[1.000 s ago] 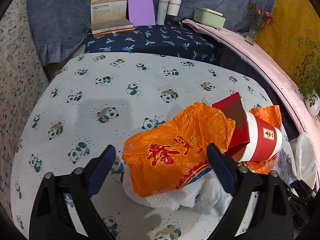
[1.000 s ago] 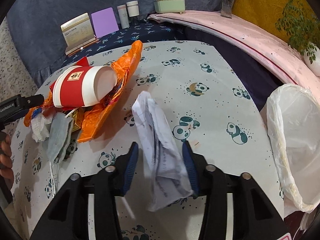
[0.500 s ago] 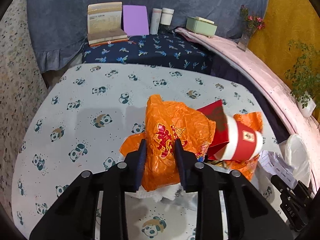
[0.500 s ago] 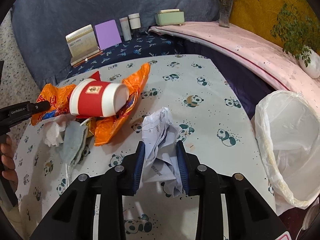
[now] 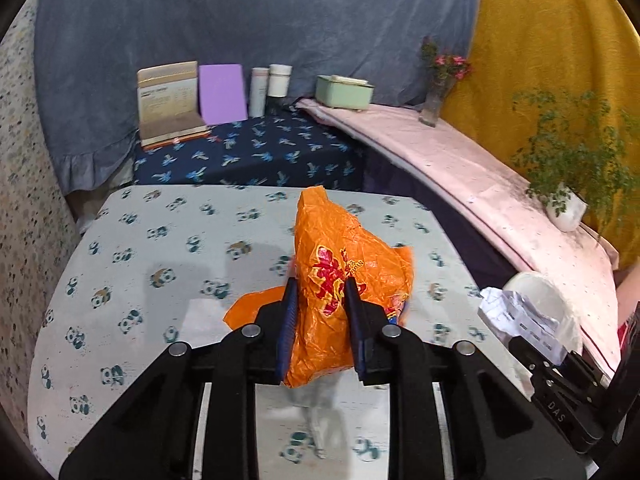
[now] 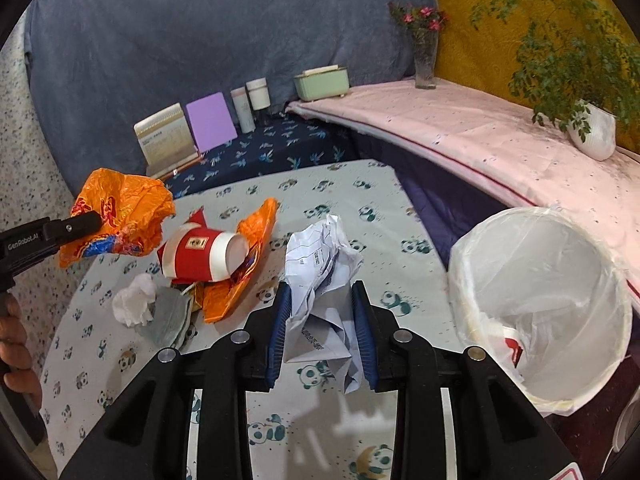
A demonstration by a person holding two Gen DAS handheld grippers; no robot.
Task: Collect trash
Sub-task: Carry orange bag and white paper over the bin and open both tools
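Left tongs (image 5: 320,300) pinch crinkled orange wrapper (image 5: 340,264) (red print).

You had the orange plastic bag (image 5: 340,276), crinkled and printed in red and yellow, bunched upright and lifted clear of the counter (image 6: 360,208) near its left edge. The crumpled white paper (image 6: 320,280), printed with fine text, was held up over the near middle of the counter. On the counter's left half the red-and-white paper cup (image 6: 200,256) lay on its side, mouth facing the right edge, resting on an orange wrapper (image 6: 240,264). Just nearer the near edge lay a wadded white tissue (image 6: 134,304) touching a grey mask (image 6: 168,316). Off the counter's right edge stood the white-lined bin (image 6: 540,304), its mouth wide.
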